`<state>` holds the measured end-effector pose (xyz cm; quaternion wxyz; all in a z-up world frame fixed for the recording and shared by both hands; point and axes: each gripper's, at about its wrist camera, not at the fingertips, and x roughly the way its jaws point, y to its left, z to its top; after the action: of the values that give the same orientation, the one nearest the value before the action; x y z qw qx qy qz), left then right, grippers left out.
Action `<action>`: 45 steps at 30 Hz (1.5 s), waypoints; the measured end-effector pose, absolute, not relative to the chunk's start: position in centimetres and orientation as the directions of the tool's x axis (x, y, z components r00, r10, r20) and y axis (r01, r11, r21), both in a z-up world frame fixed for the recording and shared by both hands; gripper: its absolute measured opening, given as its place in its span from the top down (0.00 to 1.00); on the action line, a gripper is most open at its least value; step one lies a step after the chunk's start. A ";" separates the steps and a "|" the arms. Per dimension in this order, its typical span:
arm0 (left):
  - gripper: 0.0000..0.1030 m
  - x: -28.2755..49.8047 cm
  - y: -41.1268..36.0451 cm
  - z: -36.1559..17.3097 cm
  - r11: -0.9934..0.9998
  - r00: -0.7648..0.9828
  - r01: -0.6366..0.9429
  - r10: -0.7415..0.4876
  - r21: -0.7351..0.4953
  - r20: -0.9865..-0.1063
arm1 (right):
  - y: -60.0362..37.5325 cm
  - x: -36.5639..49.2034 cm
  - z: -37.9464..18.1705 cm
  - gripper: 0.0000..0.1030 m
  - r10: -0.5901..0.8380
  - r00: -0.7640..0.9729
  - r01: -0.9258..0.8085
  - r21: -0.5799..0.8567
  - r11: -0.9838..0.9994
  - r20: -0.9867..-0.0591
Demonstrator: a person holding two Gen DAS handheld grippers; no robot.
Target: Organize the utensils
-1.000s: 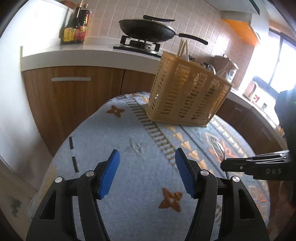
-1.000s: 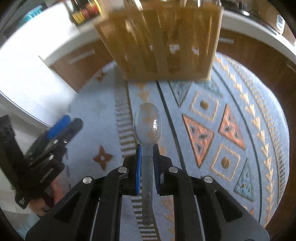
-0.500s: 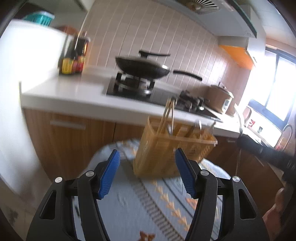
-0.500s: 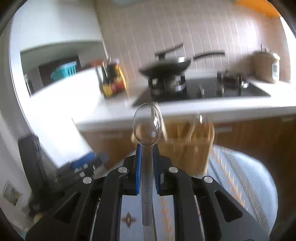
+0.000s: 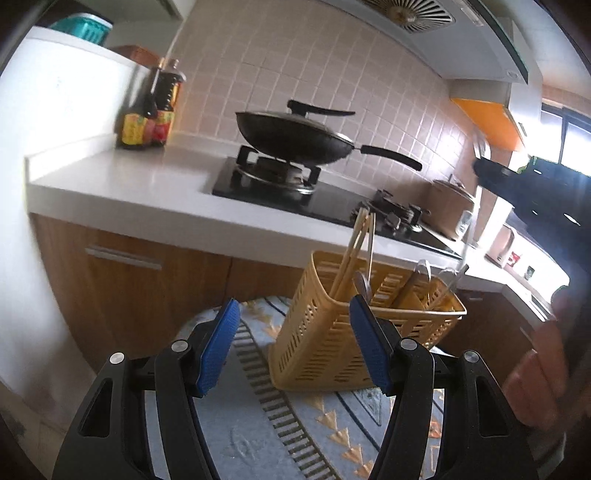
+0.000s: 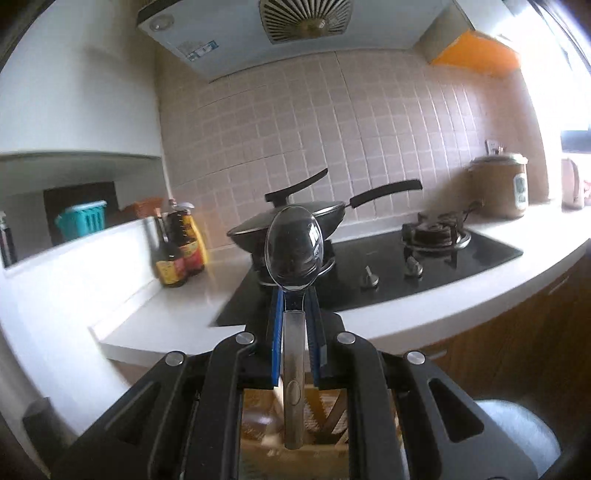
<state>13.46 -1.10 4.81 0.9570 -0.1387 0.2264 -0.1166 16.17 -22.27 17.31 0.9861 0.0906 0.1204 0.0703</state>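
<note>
The spoon (image 6: pixel 294 254) is pinched by its handle between the blue pads (image 6: pixel 276 332) of the right gripper (image 6: pixel 294 314). Its bowl stands up past the fingertips and its handle end hangs down toward the camera. Seen along that gripper, the bowl covers part of the black wok (image 6: pixel 291 225) on the gas hob (image 6: pixel 388 269), and below the handle end some yellow slats show, probably the utensil basket, though that patch is too blurred to be sure.

The yellow slatted basket (image 5: pixel 325 347) stands on the patterned blue cloth (image 5: pixel 258 435) in front of the hob. In its left compartment wooden chopsticks (image 5: pixel 354 251) lean upright, with a dark spoon-like end (image 5: pixel 364 286) just beside them. Metal utensils (image 5: pixel 424 273) stick out of the compartments further right. The left gripper (image 5: pixel 295 347) hovers on the near side of the basket, its blue pads spread wide with nothing between them.

Left of the wok, two dark sauce bottles (image 5: pixel 151 110) with yellow and red labels stand on the white counter (image 5: pixel 122 173); their print cannot be read. Right of the hob sits a brown rice cooker (image 6: pixel 498 184). Above the hob hangs the range hood (image 6: pixel 306 22), bearing a small sticker whose writing is illegible. A teal crate (image 6: pixel 83 221) rests on a ledge far left of the wok. At the right edge of the left wrist view, beyond the basket, a blurred hand (image 5: pixel 535 369) appears.
</note>
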 end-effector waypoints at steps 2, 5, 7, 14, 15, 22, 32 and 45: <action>0.42 13.7 -1.1 4.5 0.936 0.871 0.158 -0.282 -0.315 -0.401 | -21.4 16.9 16.4 0.90 0.133 0.966 -0.102 0.149 0.984 -0.222; 0.42 14.0 -1.1 4.0 0.933 0.868 0.156 -0.286 -0.324 -0.406 | -20.3 17.4 15.0 0.90 0.111 0.970 -0.088 0.111 0.990 -0.218; 0.42 14.2 -1.1 3.5 0.933 0.862 0.153 -0.287 -0.326 -0.418 | -19.9 17.8 13.9 0.90 0.105 0.972 -0.084 0.103 0.991 -0.212; 0.42 14.4 -0.9 2.8 0.935 0.857 0.135 -0.276 -0.327 -0.436 | -20.7 18.6 11.5 0.90 0.118 0.962 -0.091 0.118 0.989 -0.248; 0.42 14.5 -0.9 2.8 0.936 0.857 0.133 -0.274 -0.327 -0.437 | -20.9 18.6 11.4 0.90 0.132 0.955 -0.102 0.124 0.987 -0.265; 0.38 14.1 -1.1 2.9 0.941 0.860 0.125 -0.261 -0.315 -0.438 | -23.6 15.5 11.6 0.48 0.149 0.946 -0.104 0.165 0.981 -0.289; 0.34 10.5 -2.7 4.0 0.951 0.868 0.163 -0.265 -0.263 -0.420 | -25.8 6.8 12.6 0.44 0.106 0.946 -0.077 0.104 0.992 -0.306; 0.19 2.5 -4.4 2.2 0.990 0.943 0.059 -0.098 -0.131 -0.317 | -25.9 -2.0 6.5 0.12 0.140 0.971 -0.131 0.060 0.990 -0.195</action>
<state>2.50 -4.44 2.25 0.9839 -0.0600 0.1633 -0.0400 -2.02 -25.92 6.48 0.9924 0.0233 0.0998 0.0683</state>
